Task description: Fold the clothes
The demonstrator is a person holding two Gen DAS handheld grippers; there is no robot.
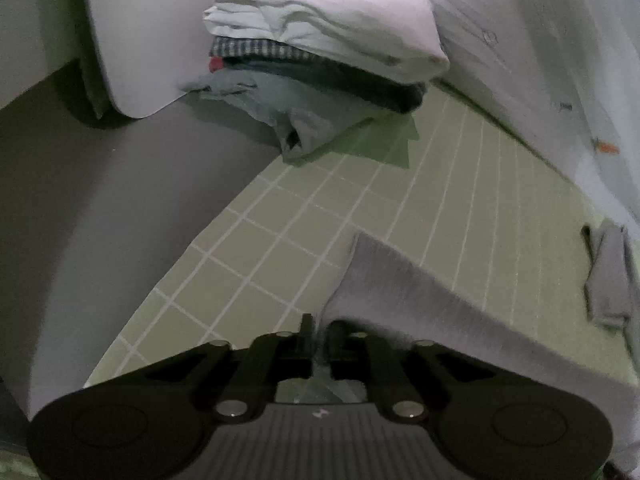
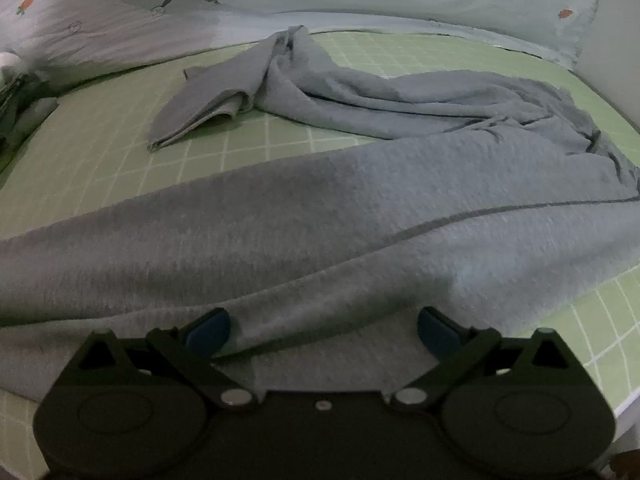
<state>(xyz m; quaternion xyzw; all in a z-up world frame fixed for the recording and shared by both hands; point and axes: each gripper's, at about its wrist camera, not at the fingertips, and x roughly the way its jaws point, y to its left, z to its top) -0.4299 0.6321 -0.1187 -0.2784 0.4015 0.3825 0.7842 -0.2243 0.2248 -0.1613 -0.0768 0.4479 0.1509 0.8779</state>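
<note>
- So it's a grey knit garment, looks like sweatpants or something with long legs, spread over a bed with a green checked sheet.
- Left claw is pinched shut on an edge of that grey fabric; the cloth rises from the tips and trails off to its right.
- Right claw is wide open, blue pads apart, with a thick band of the garment lying right between and under them. Nothing gripped on that side yet.
- The key bit: the nearest band runs crosswise in front of the right claw, left to right, so that claw is basically on top of it. I'd guess it just needs to close where it is.
- A second leg lies farther away, bunched, twisted and partly doubled over.
- The fabric is soft, fuzzy and floppy, so it'll probably sag and wrinkle when lifted.
- Also around: a stack of folded clothes with a white piece on top, and a pale duvet with little carrots along the far edge.
</note>
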